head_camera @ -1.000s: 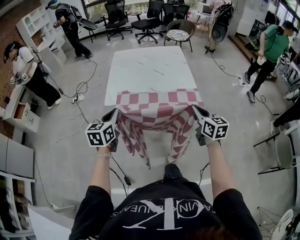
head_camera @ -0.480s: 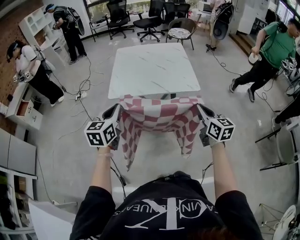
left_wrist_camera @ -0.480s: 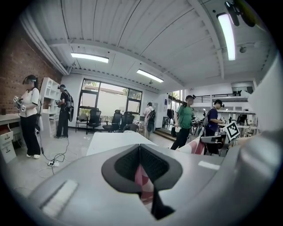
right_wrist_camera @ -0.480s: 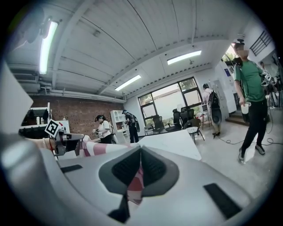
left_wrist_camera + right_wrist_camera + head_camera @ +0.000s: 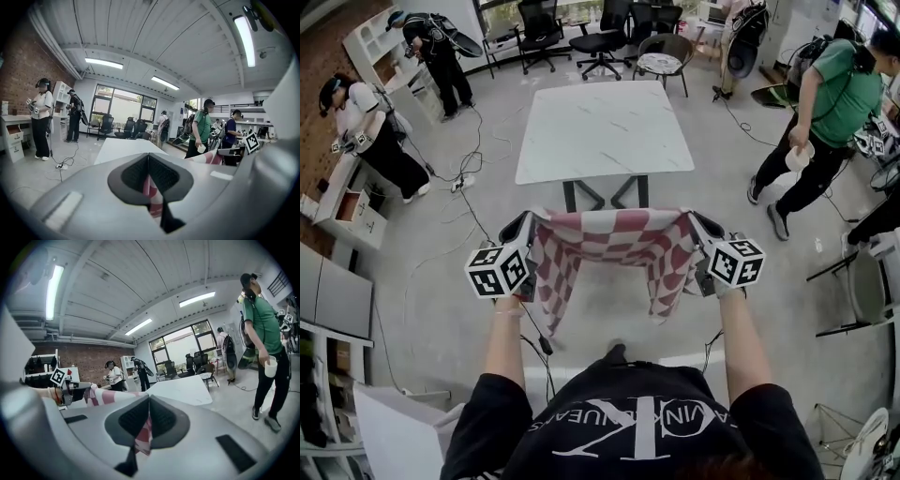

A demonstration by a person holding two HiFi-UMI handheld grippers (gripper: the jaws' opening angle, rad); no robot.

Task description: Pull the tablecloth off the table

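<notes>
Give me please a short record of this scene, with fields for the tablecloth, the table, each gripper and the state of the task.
tablecloth: red and white checked, hanging in the air between the two grippers, clear of the table
table: white top, bare, standing beyond the tablecloth
left gripper: shut on the tablecloth's left end
right gripper: shut on the tablecloth's right end
task state: tablecloth is off the table

R gripper (image 5: 149,403) | jaws clamped on tablecloth (image 5: 144,438) | white table (image 5: 183,387) beyond
</notes>
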